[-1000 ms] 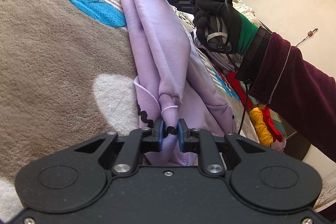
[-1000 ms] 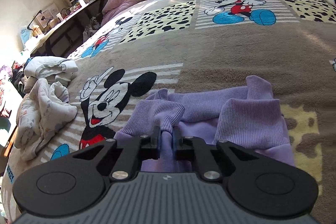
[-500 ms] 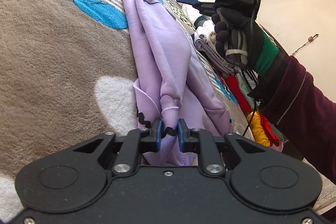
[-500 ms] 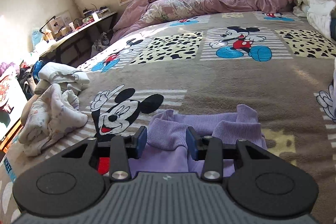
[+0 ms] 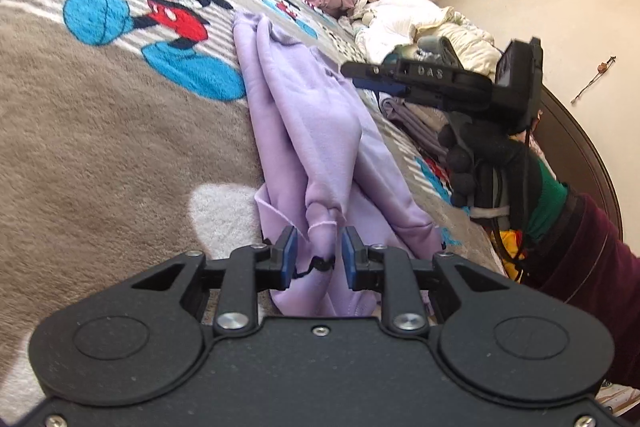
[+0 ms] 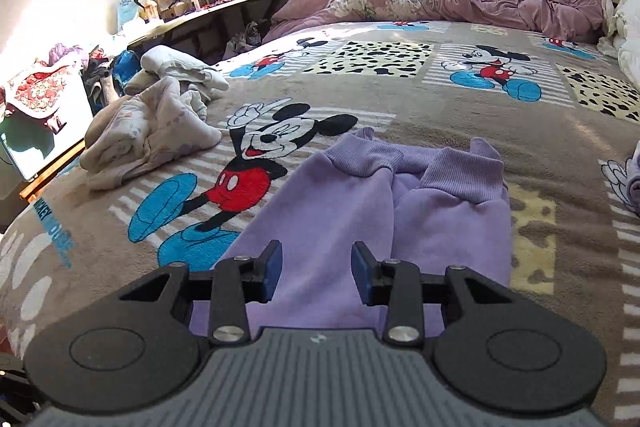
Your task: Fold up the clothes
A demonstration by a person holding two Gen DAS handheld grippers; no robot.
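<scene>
Both the left gripper (image 5: 317,253) and right gripper (image 6: 317,271) have spread jaws over the purple pants (image 6: 400,211), so I think the next move is grabbing them for another fold.

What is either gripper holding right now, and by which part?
Nothing: the left gripper and right gripper are both open over the purple pants.
</scene>
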